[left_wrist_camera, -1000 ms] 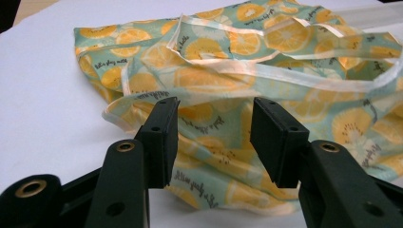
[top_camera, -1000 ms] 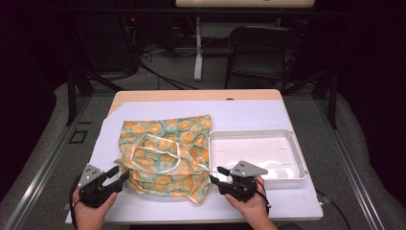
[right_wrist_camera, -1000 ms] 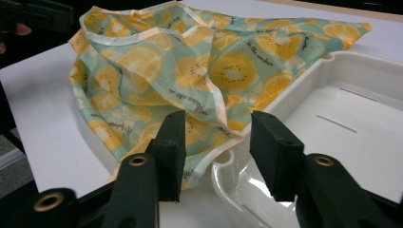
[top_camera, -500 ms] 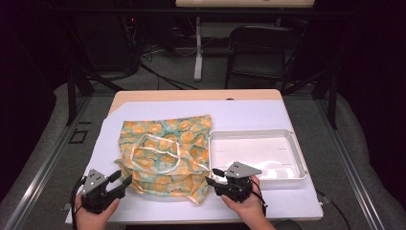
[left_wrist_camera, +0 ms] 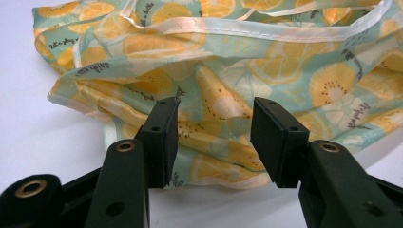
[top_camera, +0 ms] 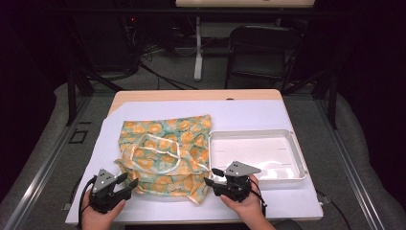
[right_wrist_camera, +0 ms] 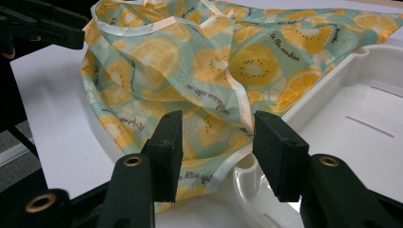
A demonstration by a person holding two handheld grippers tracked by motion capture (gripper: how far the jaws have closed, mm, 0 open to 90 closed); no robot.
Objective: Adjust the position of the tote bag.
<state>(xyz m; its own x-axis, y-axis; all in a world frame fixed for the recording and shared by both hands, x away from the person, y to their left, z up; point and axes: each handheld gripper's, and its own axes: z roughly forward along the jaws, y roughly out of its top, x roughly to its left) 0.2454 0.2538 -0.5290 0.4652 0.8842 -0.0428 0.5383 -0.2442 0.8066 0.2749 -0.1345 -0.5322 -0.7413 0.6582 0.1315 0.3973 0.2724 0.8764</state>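
Cloth bag (top_camera: 165, 152): I see it lying flat and crumpled on the white sheet (top_camera: 249, 114), in the middle of the tabletop and close to the near edge. It is light green with orange and lemon slices on it.
Bag edge: its right side touches the left wall of the white tray (top_camera: 299, 155), and a bit of cloth lies over that wall.
White tray: it sits on the right half of the tabletop, just beside the bag.
Left gripper (top_camera: 125, 185): I hold it at the near left corner of the bag. Its jaws stand wide, with the bag's hem between them, and the pads do not press on the cloth.
Right gripper (top_camera: 213, 177): I hold it at the near right corner of the bag, by the tray's near left corner. Its jaws have just been opening and now stand wide, with the bag's corner between them and not pinched.
Hands: both come in from the near edge of the tabletop.
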